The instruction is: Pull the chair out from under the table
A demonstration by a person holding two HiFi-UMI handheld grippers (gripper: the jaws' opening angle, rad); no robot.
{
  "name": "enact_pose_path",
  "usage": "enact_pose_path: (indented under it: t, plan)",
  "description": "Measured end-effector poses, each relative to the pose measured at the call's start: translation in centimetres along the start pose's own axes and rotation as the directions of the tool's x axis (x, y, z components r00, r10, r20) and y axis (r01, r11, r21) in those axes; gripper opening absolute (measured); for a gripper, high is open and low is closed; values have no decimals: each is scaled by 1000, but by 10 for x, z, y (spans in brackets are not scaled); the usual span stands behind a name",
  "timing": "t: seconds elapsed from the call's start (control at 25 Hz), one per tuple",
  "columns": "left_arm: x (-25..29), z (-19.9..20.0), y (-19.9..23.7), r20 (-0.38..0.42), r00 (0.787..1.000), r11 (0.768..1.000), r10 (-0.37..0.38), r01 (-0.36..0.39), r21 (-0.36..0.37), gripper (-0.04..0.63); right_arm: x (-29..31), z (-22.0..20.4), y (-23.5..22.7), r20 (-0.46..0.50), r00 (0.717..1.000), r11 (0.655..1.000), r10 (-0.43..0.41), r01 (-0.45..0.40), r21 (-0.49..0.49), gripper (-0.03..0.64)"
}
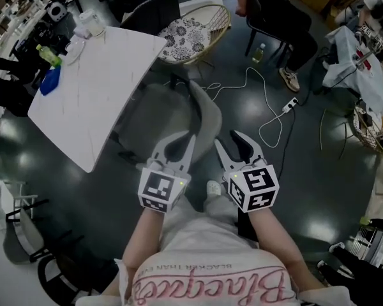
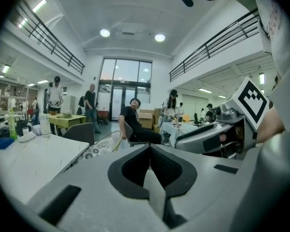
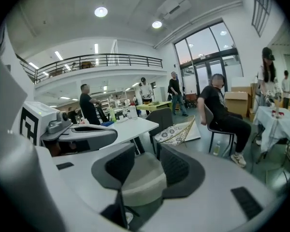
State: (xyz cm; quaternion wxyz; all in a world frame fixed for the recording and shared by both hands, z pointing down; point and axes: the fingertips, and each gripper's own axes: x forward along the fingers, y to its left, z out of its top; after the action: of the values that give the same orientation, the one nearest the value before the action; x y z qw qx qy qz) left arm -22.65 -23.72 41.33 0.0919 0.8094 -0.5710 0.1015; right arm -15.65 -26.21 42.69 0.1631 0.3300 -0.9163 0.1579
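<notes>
chair [image 1: 207, 118]: matt grey cloth | table [image 1: 96, 101]: smooth, marbled | floor [image 1: 319, 183]: glossy

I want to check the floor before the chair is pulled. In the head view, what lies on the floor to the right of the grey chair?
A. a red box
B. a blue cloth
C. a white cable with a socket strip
C: the white cable, with a socket strip at its end, runs over the dark floor to the right of the grey chair.

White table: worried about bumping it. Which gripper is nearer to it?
Left. The left gripper is apart from the white table, on the table side of the grey chair back; the right gripper is on that back's far side.
</notes>
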Motion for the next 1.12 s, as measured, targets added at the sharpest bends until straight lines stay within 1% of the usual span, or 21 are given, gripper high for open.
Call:
enact_pose_path:
  t: [0.08, 0.16, 0.28, 0.4, 0.48, 0.52, 0.6, 0.68, 0.8, 0.92, 1.0, 1.08, 1.12]
  plan:
    - [4, -4, 6, -16, 997, 997, -72, 73, 19, 5, 10, -7, 2, -15, 998, 997, -58, 58, 49, 144]
    - [6, -9, 13, -30, 990, 990, -135, 136, 33, 5, 20, -11, 7, -33, 994, 992, -103, 105, 73, 144]
    - [10, -20, 24, -63, 975, 975, -215, 217, 39, 5, 33, -15, 13, -62, 984, 983, -168, 172, 61, 144]
    - [16, -29, 34, -92, 954, 956, -285, 290, 40, 5, 46, -26, 12, -92, 966, 968, -242, 247, 48, 144]
    - [20, -34, 38, -106, 941, 944, -323, 328, 39, 5, 53, -39, 8, -132, 947, 953, -294, 301, 39, 145]
    - [23, -36, 40, -111, 934, 938, -339, 345, 39, 5, 56, -47, 5, -156, 934, 942, -323, 333, 42, 157]
    - [27, -43, 43, -125, 922, 927, -367, 374, 38, 5, 61, -66, -3, -207, 901, 914, -381, 400, 62, 178]
    - [29, -50, 46, -141, 909, 915, -393, 401, 36, 5, 67, -88, -8, -271, 868, 885, -416, 455, 101, 209]
    - [34, -58, 49, -166, 889, 898, -427, 439, 37, 5, 81, -122, -12, -375, 829, 847, -415, 502, 173, 222]
    - [38, -63, 52, -182, 875, 887, -448, 461, 36, 5, 96, -152, -22, -452, 800, 809, -395, 536, 243, 222]
    - [41, -65, 55, -189, 873, 886, -449, 463, 37, 5, 106, -163, -29, -481, 791, 791, -377, 545, 277, 222]
    - [43, -66, 59, -191, 875, 887, -445, 459, 36, 5, 113, -168, -35, -496, 787, 788, -367, 546, 284, 221]
    - [43, -66, 61, -193, 876, 889, -443, 457, 35, 5, 116, -170, -37, -499, 785, 788, -368, 548, 281, 208]
